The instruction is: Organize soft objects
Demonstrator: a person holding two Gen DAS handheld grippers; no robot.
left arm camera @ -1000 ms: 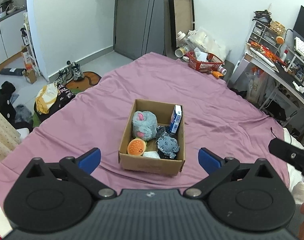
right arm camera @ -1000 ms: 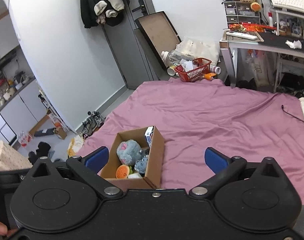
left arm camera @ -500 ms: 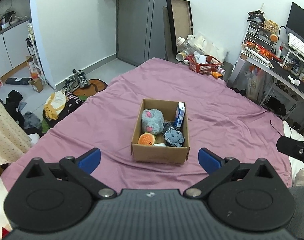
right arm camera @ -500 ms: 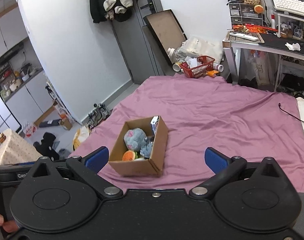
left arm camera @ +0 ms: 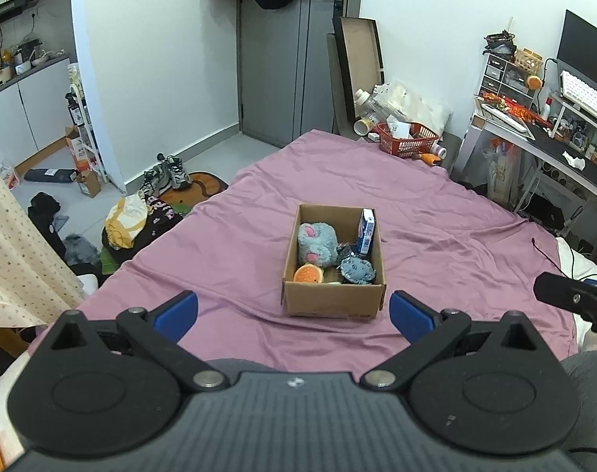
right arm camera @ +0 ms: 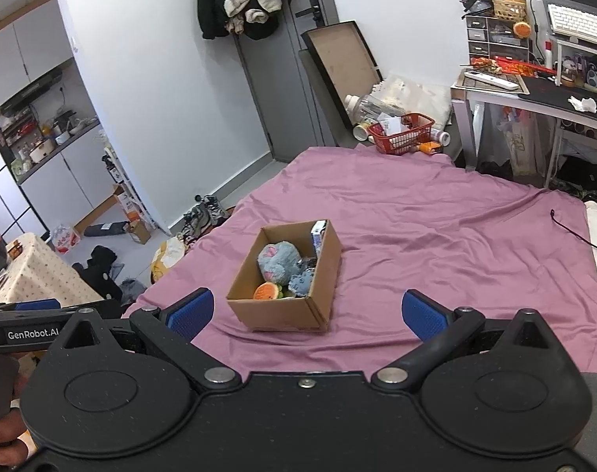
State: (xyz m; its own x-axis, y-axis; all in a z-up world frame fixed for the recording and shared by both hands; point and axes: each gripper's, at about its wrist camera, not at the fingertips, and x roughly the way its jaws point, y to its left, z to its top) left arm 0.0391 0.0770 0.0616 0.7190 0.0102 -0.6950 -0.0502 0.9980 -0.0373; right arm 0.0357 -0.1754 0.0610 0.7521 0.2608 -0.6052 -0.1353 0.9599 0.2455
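Observation:
A cardboard box (left arm camera: 333,303) (right arm camera: 282,316) stands on the purple bed sheet (left arm camera: 436,244) (right arm camera: 436,236). In it lie a grey-blue plush mouse (left arm camera: 316,240) (right arm camera: 277,260), a small grey plush (left arm camera: 357,269) (right arm camera: 301,281), an orange burger plush (left arm camera: 308,274) (right arm camera: 266,291) and an upright blue-and-white carton (left arm camera: 367,228) (right arm camera: 318,232). My left gripper (left arm camera: 293,314) is open and empty, well short of the box. My right gripper (right arm camera: 307,312) is open and empty, also short of the box. It shows at the right edge of the left wrist view (left arm camera: 573,299).
A red basket (left arm camera: 408,139) (right arm camera: 401,133) sits beyond the far end of the bed. A desk (left arm camera: 554,145) (right arm camera: 534,90) stands on the right. Shoes and clothes (left arm camera: 141,216) lie on the floor to the left. A patterned cloth (left arm camera: 19,244) is near left.
Both grippers have drawn back and up from the box, which looks smaller and farther now. Both stay open and empty.

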